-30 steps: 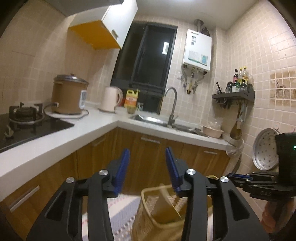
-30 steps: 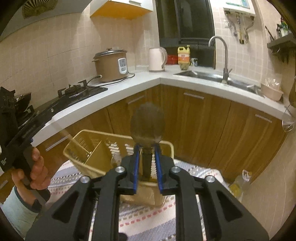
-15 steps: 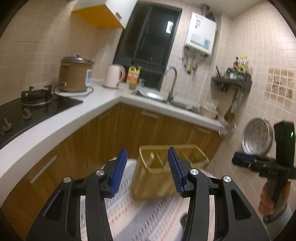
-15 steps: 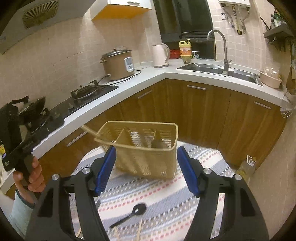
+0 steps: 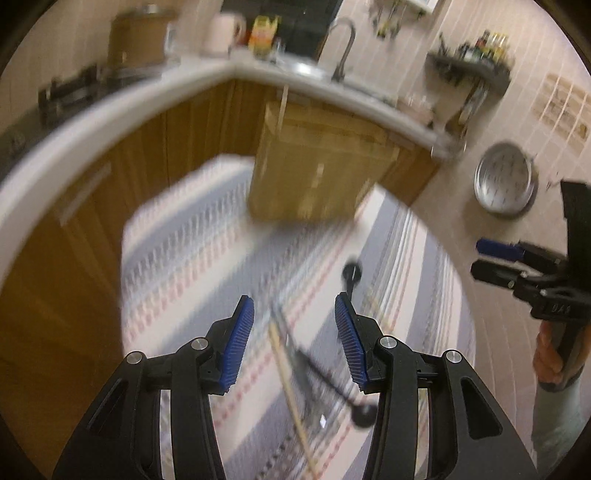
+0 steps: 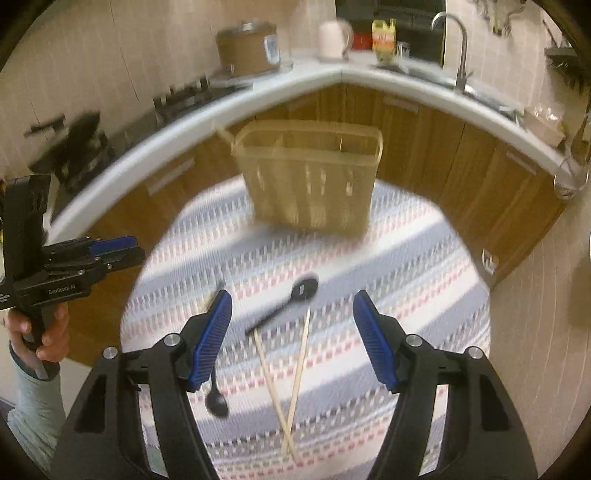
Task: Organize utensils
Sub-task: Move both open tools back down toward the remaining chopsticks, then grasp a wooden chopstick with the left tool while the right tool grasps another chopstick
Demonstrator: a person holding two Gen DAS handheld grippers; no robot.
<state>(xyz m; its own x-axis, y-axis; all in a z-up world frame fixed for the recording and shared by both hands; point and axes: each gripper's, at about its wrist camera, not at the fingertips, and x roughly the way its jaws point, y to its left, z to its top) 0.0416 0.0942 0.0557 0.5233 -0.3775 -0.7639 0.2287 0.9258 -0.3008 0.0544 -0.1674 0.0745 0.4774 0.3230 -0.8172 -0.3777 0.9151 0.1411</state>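
A tan plastic utensil basket (image 6: 310, 177) stands at the far side of a striped round table (image 6: 424, 280); it also shows in the left wrist view (image 5: 314, 173). A black spoon (image 6: 291, 301), a second black spoon (image 6: 216, 397) and two crossed wooden chopsticks (image 6: 291, 380) lie on the cloth in front of it. My right gripper (image 6: 291, 332) is open and empty above the spoons and chopsticks. My left gripper (image 5: 293, 339) is open and empty over blurred utensils (image 5: 306, 365) and a black spoon (image 5: 352, 277).
An L-shaped white counter (image 6: 258, 92) with wooden cabinets runs behind the table, with a stove (image 6: 184, 99), a rice cooker (image 6: 247, 48), a kettle (image 6: 332, 33) and a sink tap (image 6: 458, 44). The left gripper shows at the left (image 6: 74, 266), the right one at the right (image 5: 532, 273).
Both cameras have tilted down toward the table, blurring the view. The right gripper, shut on a dark spoon one second ago, is open and empty. More utensils on the cloth have come into view.
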